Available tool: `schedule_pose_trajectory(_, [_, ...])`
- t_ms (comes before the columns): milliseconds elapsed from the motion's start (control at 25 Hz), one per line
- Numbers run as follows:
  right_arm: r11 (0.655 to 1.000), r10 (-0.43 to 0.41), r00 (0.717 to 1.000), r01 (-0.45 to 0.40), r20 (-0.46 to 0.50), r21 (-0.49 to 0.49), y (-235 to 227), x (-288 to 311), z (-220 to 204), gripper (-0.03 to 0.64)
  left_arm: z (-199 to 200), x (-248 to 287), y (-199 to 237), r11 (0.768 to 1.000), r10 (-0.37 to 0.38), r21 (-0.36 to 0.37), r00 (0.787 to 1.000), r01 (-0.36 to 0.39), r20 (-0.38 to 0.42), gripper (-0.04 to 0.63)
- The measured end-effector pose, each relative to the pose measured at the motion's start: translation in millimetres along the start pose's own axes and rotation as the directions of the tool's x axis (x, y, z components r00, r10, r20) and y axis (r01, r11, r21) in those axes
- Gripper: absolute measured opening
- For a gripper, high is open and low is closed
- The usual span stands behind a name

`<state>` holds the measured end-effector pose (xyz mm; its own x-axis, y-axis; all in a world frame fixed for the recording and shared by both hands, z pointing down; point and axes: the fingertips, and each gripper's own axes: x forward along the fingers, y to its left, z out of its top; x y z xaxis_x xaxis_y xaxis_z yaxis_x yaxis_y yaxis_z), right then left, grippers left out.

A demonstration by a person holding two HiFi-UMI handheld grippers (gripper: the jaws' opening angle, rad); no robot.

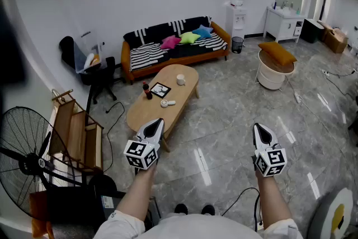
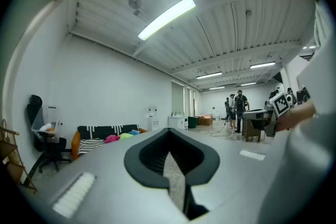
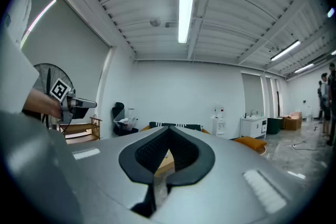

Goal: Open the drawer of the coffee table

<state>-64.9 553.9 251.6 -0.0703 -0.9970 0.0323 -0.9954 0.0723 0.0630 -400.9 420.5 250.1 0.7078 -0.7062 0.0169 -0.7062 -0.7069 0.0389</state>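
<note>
Holding left gripper [image 1: 155,127] and right gripper [image 1: 262,132] shut and empty, well short of the wooden coffee table [image 1: 162,99] before the sofa [image 1: 146,54]; judging its unseen drawer rigid, free-sliding, best gripped at the front edge.

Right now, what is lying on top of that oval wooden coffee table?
A dark bottle, a black-framed square item, a white cup and a small white object. The left gripper covers the table's near end, so anything there is unseen.
</note>
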Motion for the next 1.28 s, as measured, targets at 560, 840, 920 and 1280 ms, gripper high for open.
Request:
schedule_pose_trajectory(560, [1.0, 0.001, 0.998, -0.003, 0.063, 0.031, -5, 4, 6, 0.015, -2, 4, -1, 1.0, 0.005, -0.009, 1.0, -0.005, 0.005, -0.001])
schedule_pose_trajectory(840, [0.998, -0.01, 0.994, 0.003, 0.105, 0.069, -7, 8, 8, 0.589, -4, 4, 1, 1.0, 0.013, -0.014, 1.0, -0.013, 0.003, -0.002])
schedule_pose_trajectory(920, [0.998, -0.003, 0.995, -0.004, 0.102, 0.07, -7, 9, 6, 0.589, -4, 6, 0, 1.0, 0.012, -0.014, 1.0, -0.012, 0.0, -0.002])
schedule_pose_trajectory(1280, [0.998, 0.036, 0.997, -0.04, 0.062, 0.058, -16, 8, -14, 0.589, -20, 20, -8, 1.0, 0.022, -0.017, 1.0, -0.023, -0.015, -0.001])
